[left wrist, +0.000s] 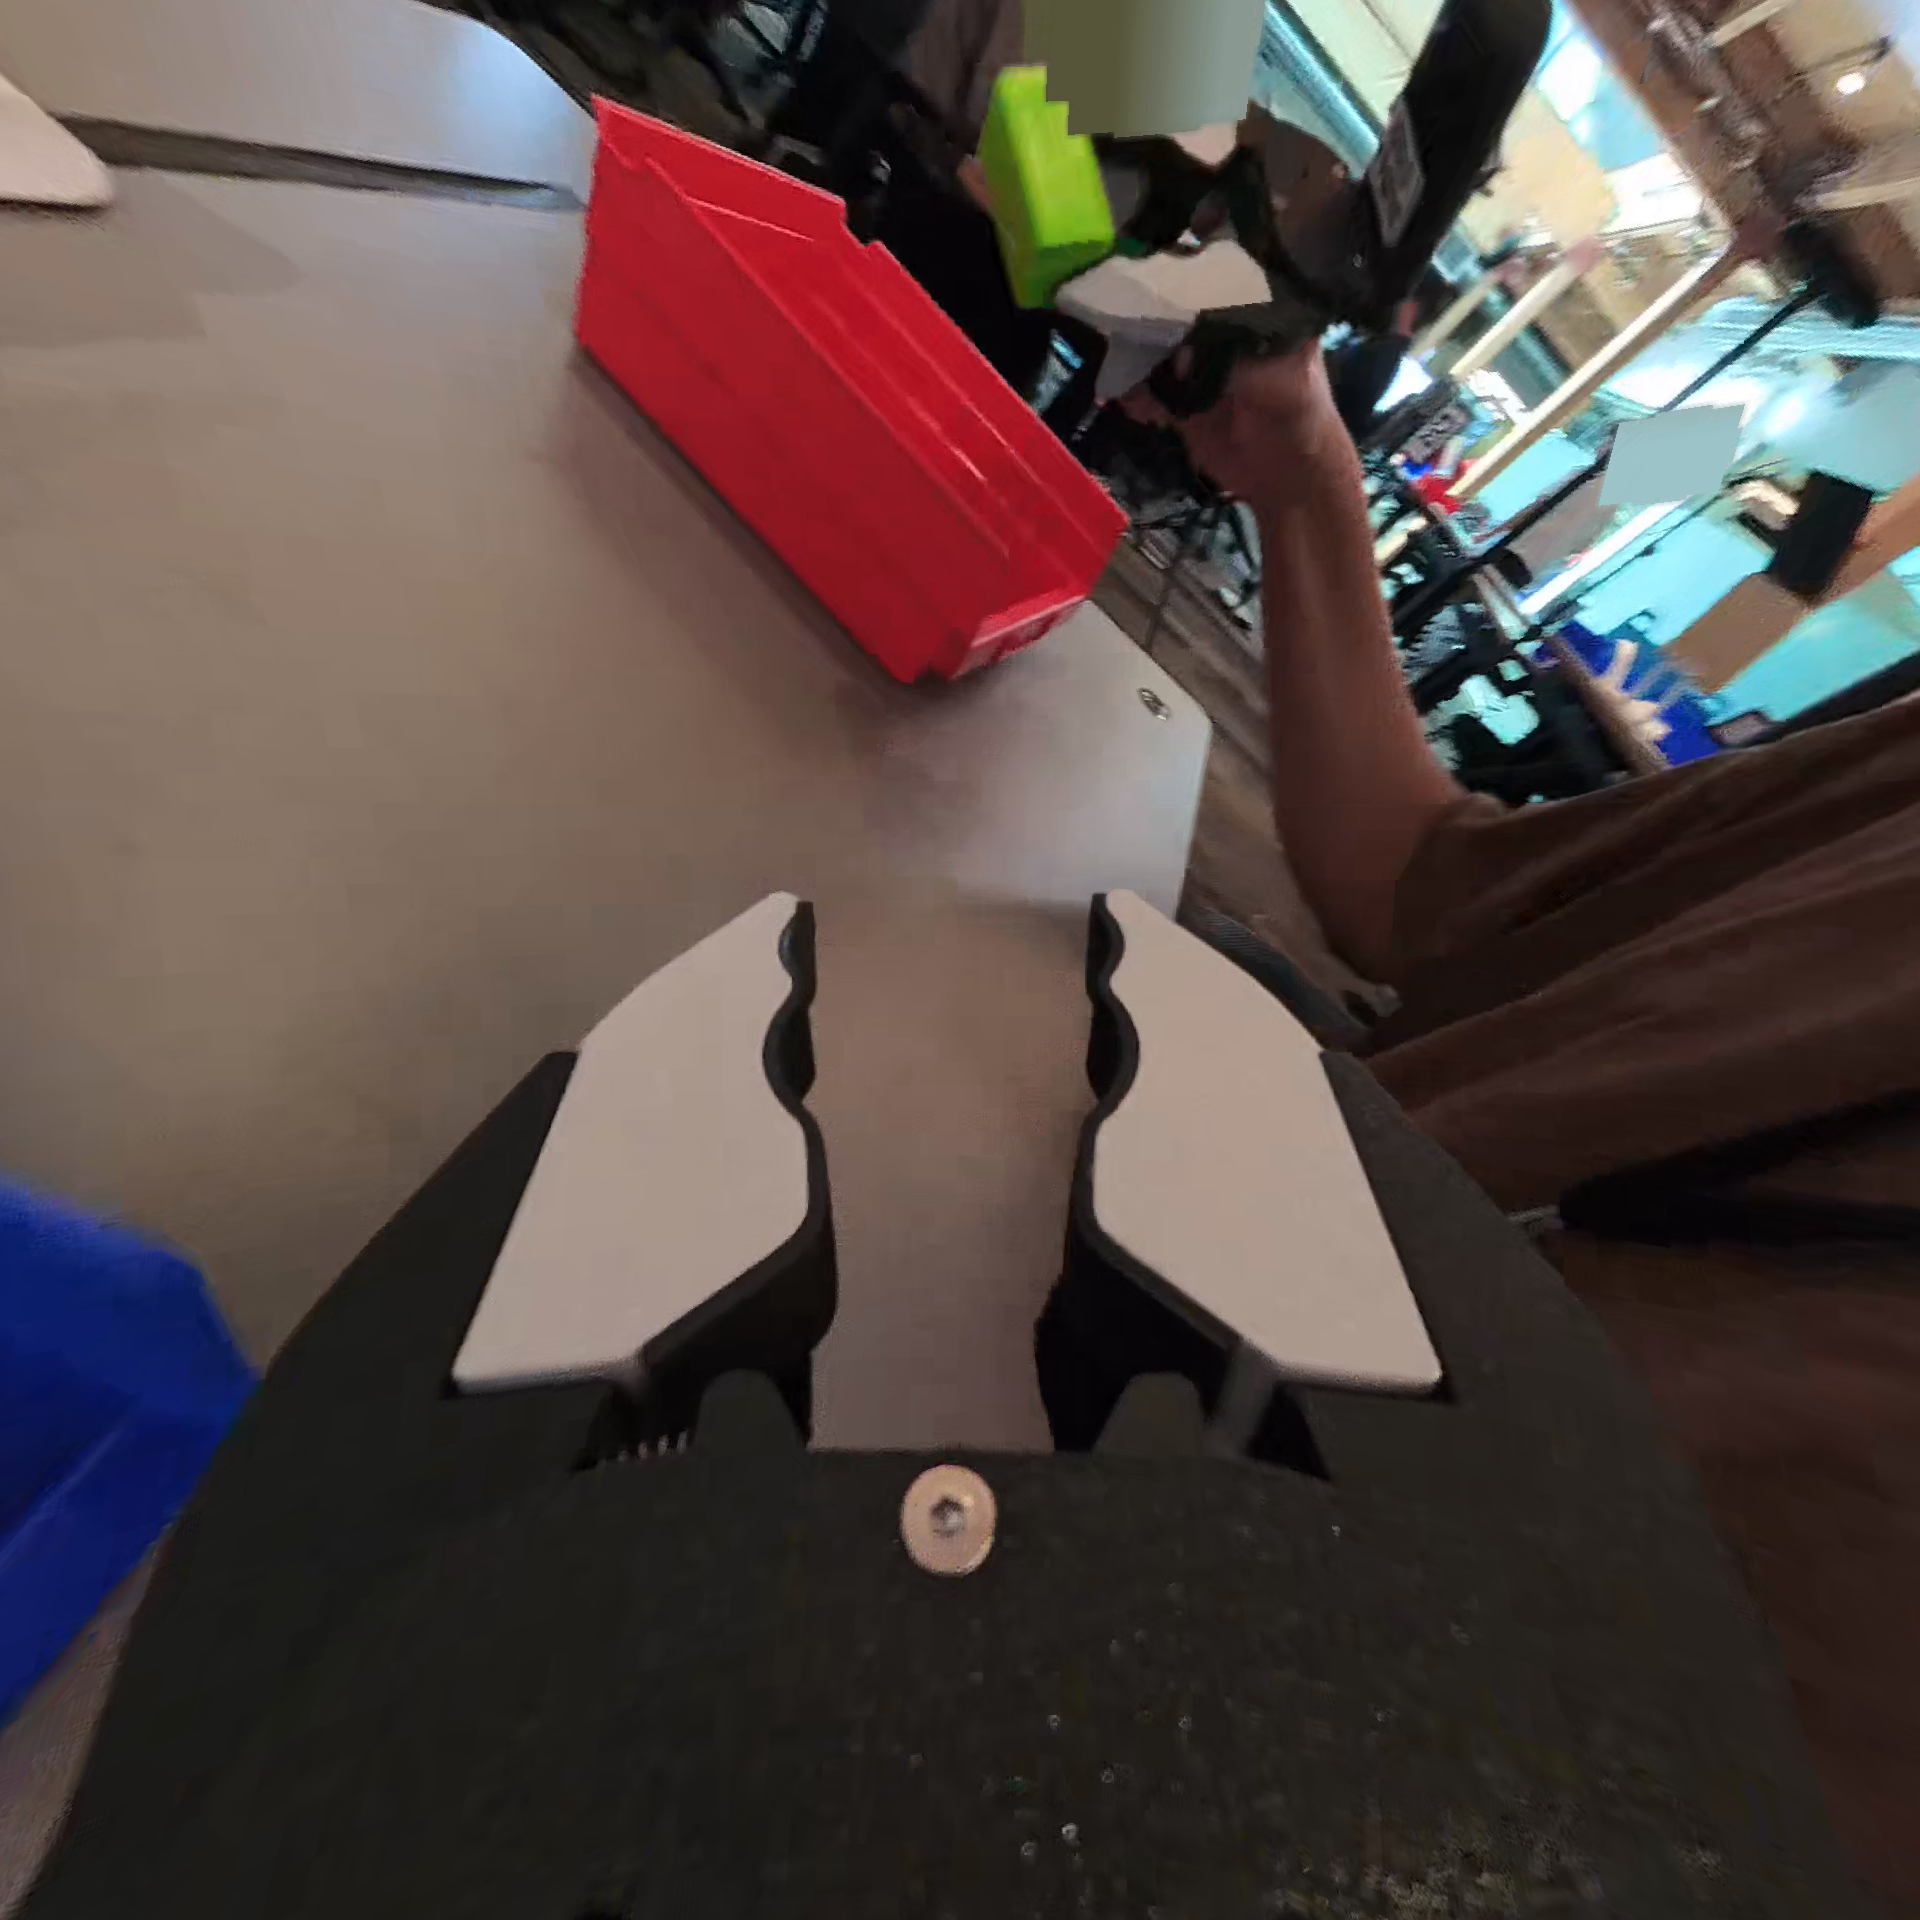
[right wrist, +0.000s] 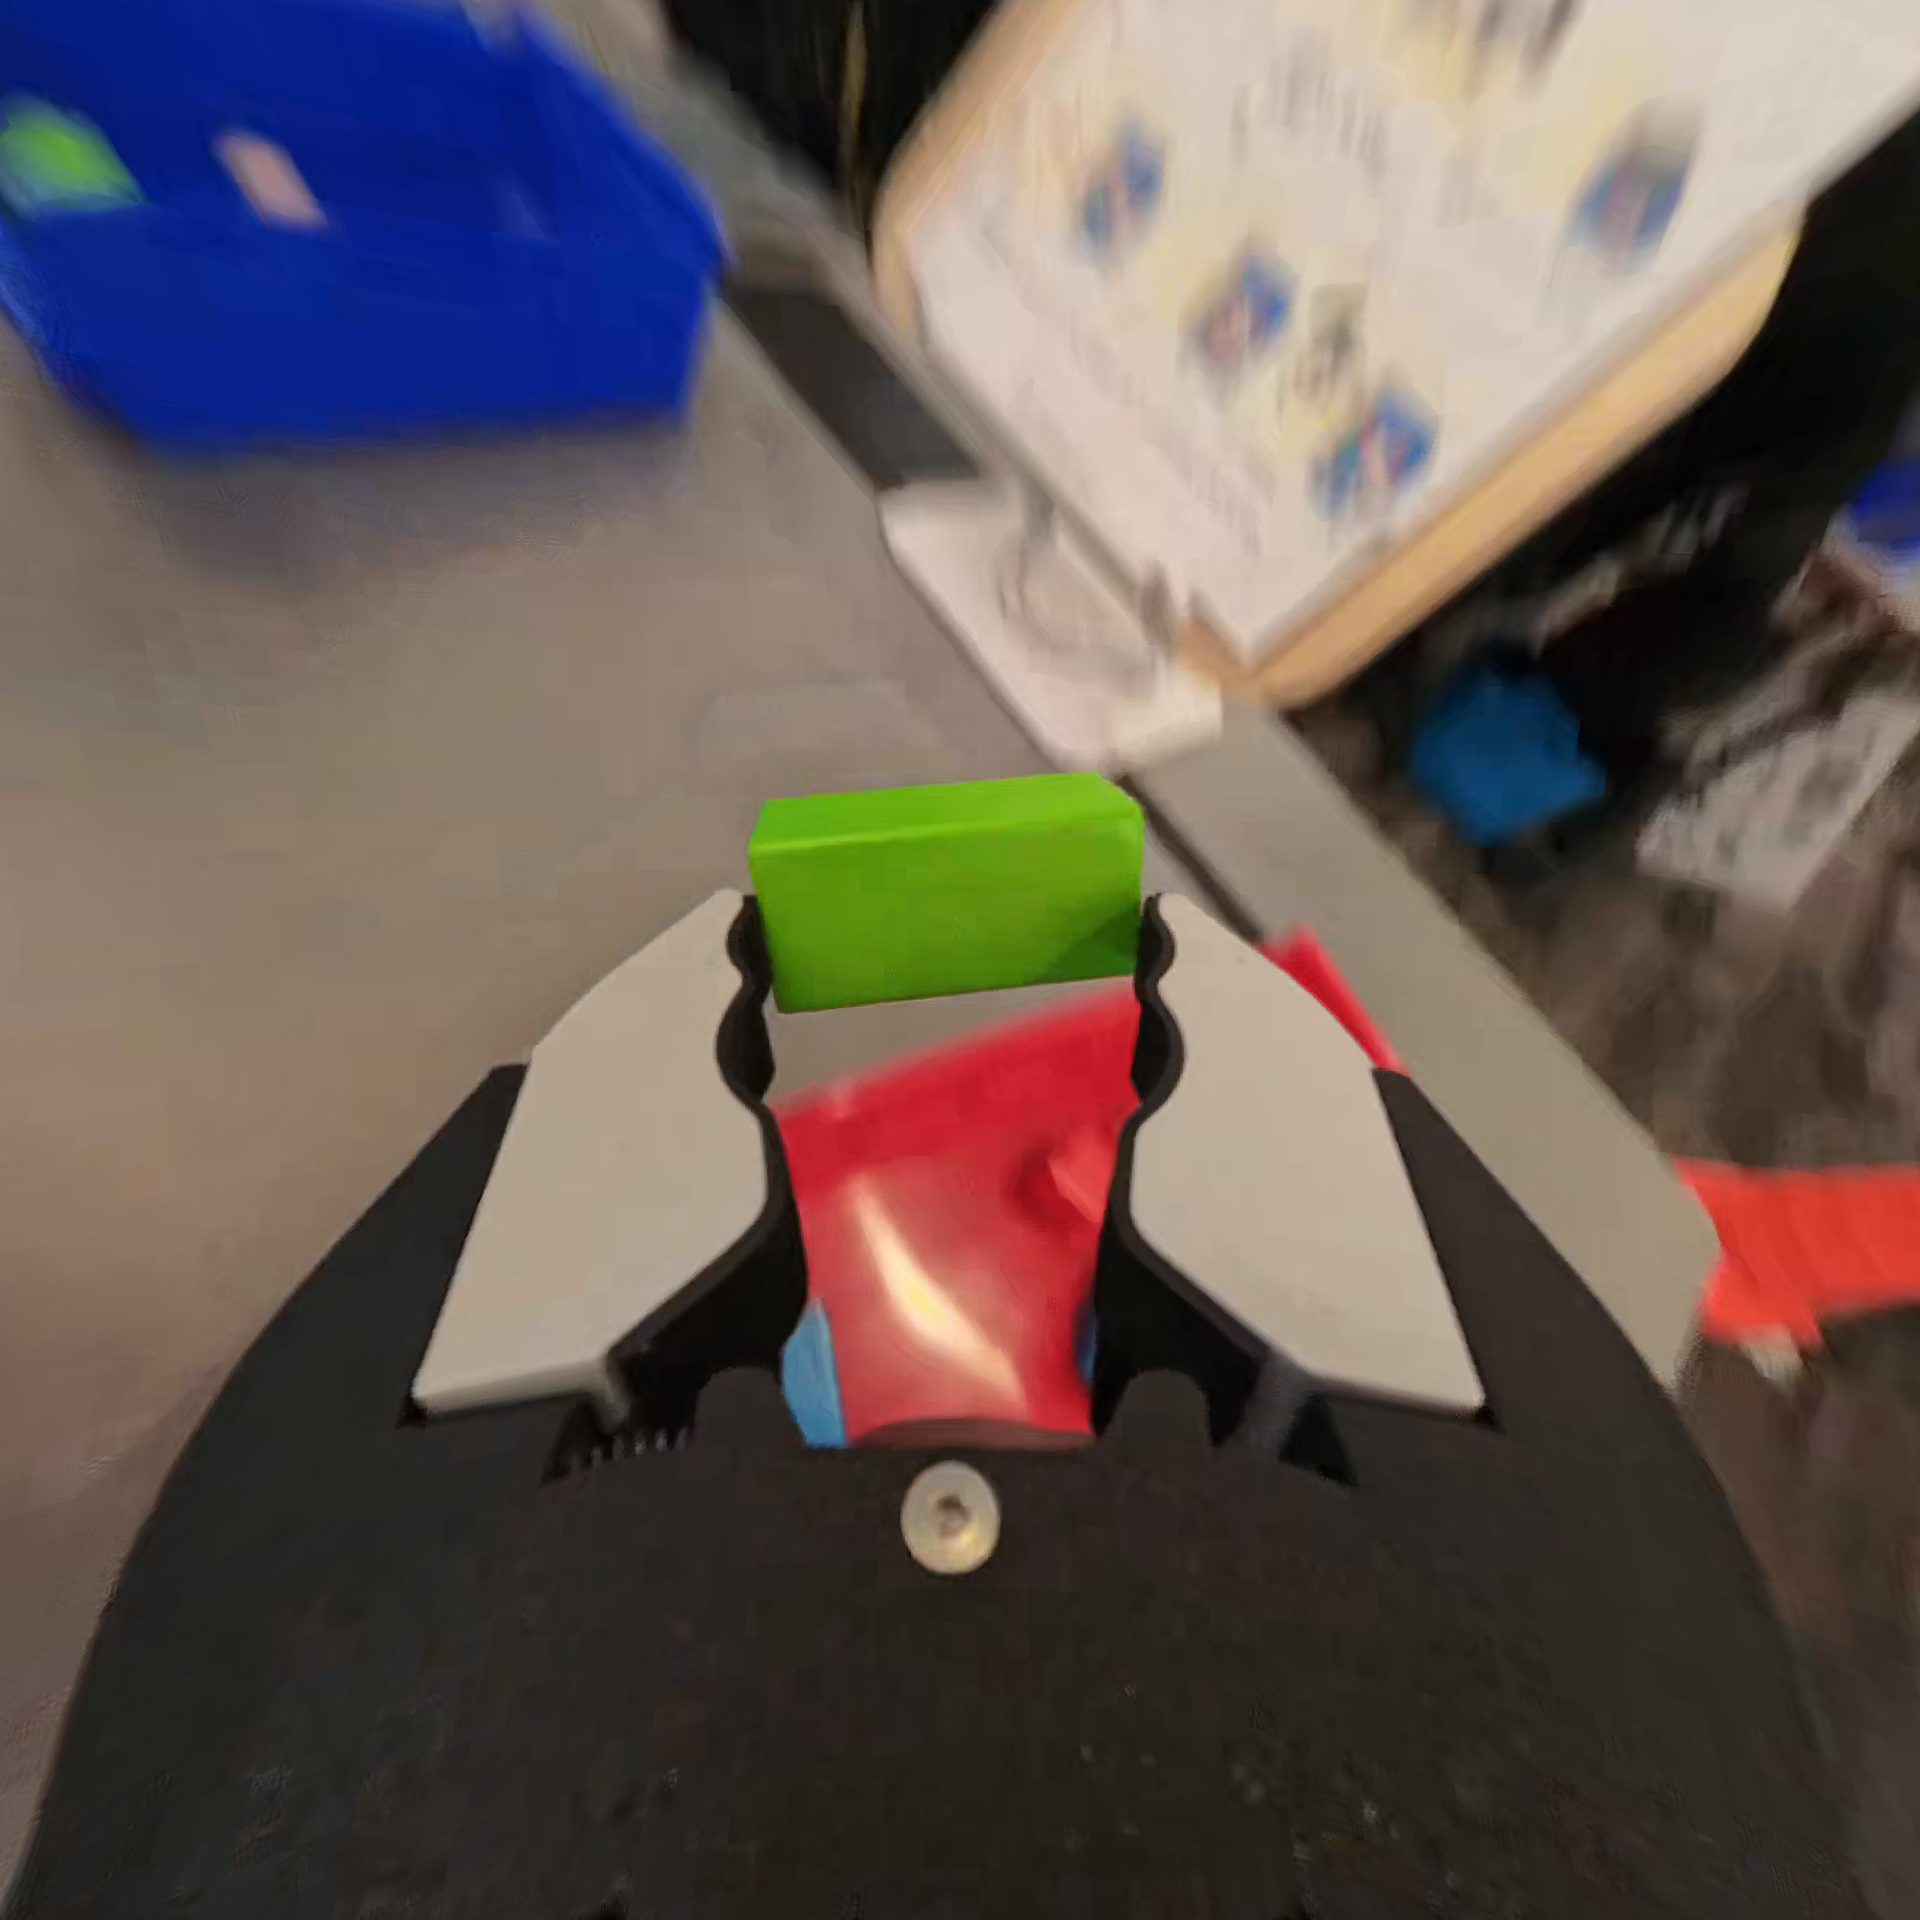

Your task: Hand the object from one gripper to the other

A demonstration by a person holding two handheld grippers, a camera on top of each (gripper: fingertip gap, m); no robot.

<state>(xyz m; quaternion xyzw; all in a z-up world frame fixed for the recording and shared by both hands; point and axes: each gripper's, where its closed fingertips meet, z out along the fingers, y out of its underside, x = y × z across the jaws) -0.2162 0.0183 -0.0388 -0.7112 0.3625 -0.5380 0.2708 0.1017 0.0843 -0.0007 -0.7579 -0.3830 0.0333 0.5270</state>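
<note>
A bright green block [right wrist: 945, 894] is clamped between the fingertips of my right gripper [right wrist: 945, 930], held in the air above the red bin [right wrist: 935, 1226]. The same green block shows in the left wrist view [left wrist: 1044, 187], high at the back beyond the red bin [left wrist: 810, 416], with the right gripper's black body and a hand behind it. My left gripper [left wrist: 951, 935] is open and empty, low over the grey table [left wrist: 364, 675] near its front right corner.
A blue bin [right wrist: 343, 239] stands at the far left of the table, with a green piece inside; its corner shows in the left wrist view [left wrist: 94, 1403]. A white printed board [right wrist: 1299, 291] lies beyond the table edge. A person's arm [left wrist: 1340, 665] reaches up on the right.
</note>
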